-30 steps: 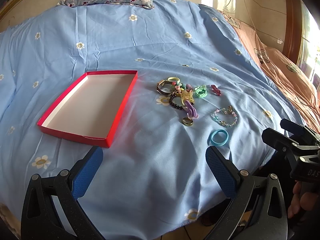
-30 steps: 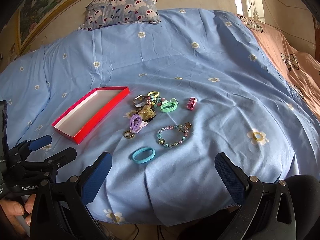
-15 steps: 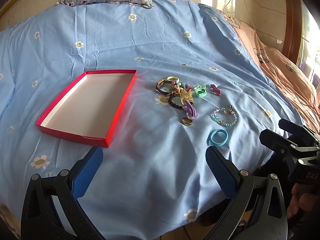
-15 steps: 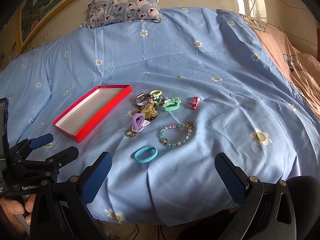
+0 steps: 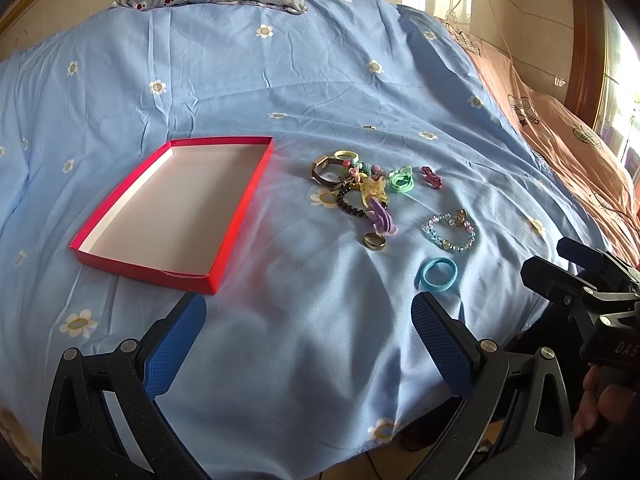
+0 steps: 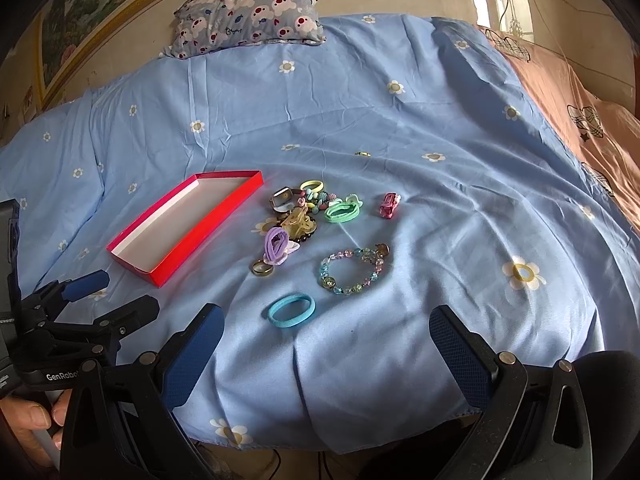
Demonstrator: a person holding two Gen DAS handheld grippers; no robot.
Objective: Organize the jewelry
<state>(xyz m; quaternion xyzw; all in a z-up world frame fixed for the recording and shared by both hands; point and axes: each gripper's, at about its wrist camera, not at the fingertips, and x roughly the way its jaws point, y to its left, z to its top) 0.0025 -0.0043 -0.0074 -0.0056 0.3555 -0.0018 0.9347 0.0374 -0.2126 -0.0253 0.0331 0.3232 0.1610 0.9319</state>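
Blue hair tie [image 6: 291,311] is now framed closer to the right gripper [image 6: 326,340], jaws wide, nothing held. Left gripper [image 5: 308,320] also wide. Red tray [image 5: 240,216], centre-left, is empty; jewelry pile [image 5: 360,188] untouched at centre. Nothing sorted yet.

Bare sheet [image 6: 328,364] is lying open before the blue band [image 6: 291,310]; the bracelet [image 6: 352,271] and ring [image 6: 262,268] are crowding just beyond it.
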